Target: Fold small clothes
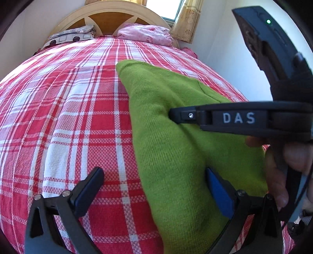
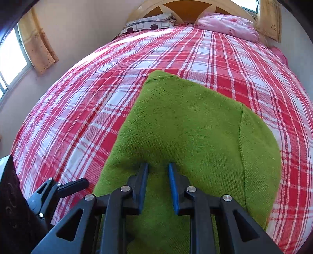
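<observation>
A bed fills both views, covered edge to edge by a red-and-white plaid bedspread [image 1: 64,109] under daylight from a window [image 2: 11,56] with yellow patterned curtains [image 2: 37,45]. At the far end stands a rounded wooden headboard [image 1: 109,17], with a grey patterned pillow [image 1: 72,35] on one side and a crumpled pink quilt [image 2: 227,25] on the other.

On the plaid lies the green knitted garment [image 2: 185,125], already doubled over, one corner pointing toward the headboard and a seam running down its right part.

The right gripper [image 2: 158,172] points steeply down over the near part of the garment, its blue-padded jaws only a narrow way apart with green knit showing in the gap; whether the pads pinch any cloth cannot be told. In the left wrist view it crosses from the right as a black bar reaching over the knit, with "DAS" in pale letters on its side, a small green light on the body above, and the person's fingers [image 1: 293,156] wrapped round the handle.

The left gripper [image 1: 156,175] hangs with its jaws spread wide and nothing between them: one finger over bare plaid, the other over the garment's left edge.
</observation>
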{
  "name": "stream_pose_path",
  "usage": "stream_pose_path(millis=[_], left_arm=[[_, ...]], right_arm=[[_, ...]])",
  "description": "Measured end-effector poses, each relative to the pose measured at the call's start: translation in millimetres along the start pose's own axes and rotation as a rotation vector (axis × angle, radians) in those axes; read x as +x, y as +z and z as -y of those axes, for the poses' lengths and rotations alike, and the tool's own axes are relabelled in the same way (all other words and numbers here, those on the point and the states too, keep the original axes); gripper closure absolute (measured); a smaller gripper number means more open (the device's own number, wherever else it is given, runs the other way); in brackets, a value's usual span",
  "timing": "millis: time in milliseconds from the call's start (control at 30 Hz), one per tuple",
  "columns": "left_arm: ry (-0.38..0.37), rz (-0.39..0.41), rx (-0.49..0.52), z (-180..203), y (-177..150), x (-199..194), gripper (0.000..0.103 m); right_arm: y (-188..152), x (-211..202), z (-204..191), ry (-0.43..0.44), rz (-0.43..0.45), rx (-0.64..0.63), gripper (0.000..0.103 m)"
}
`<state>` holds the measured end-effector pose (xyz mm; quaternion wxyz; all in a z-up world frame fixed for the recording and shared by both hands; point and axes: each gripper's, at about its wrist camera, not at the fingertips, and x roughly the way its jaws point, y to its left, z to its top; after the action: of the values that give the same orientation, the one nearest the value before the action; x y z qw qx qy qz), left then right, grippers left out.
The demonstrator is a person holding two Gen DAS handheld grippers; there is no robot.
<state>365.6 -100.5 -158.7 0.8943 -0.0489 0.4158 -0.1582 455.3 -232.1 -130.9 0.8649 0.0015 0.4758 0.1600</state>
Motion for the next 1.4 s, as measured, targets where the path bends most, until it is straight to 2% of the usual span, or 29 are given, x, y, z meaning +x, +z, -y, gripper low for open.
stream_pose_path(millis=[200,300,433,667,900,1000,1067,1133,1233,1400], left_arm=[[-0.008,0.002,-0.003,-0.9,0.7,0.8,0.000],[-0.016,0.009,-0.008,-2.1,0.0,-0.9,0.000],[-0.028,0.010,0.005,-0.4,-1.9,-3.5,0.000],[0.007,-0.006,0.055,9.4,-2.2,0.8,0.000],[0.035,-0.022,0.089,15.2,-3.1,5.4,0.000],[0.036,-0.024,0.090,15.5,-3.2,5.3,0.000],[0.039,-0.025,0.094,15.8,-3.1,5.6,0.000],[0.039,-0.027,0.094,15.7,-3.0,6.0,0.000],[0.034,-0.031,0.094,15.2,-2.8,7.1,0.000],[0.030,-0.036,0.092,15.6,-2.6,8.8,0.000]], right_arm=[[-25.2,-37.0,10.6,-0.013,0.097,-0.005,0.075],[-49.0,-45.2,29.5,-0.124,0.071,-0.006,0.075],[-68.7,-53.6,55.1,-0.036,0.112,0.043,0.077],[-82.5,-52.2,55.3,-0.024,0.195,0.023,0.077],[-86.6,-64.5,70.6,0.088,0.230,0.118,0.075],[-88.2,-66.9,66.1,0.074,0.219,0.096,0.075],[-88.3,-68.4,62.7,0.082,0.204,0.081,0.065],[-88.3,-69.5,59.4,0.082,0.182,0.058,0.062],[-88.1,-76.0,59.0,0.081,0.165,0.029,0.061],[-85.9,-84.2,77.4,0.139,0.174,0.083,0.061]])
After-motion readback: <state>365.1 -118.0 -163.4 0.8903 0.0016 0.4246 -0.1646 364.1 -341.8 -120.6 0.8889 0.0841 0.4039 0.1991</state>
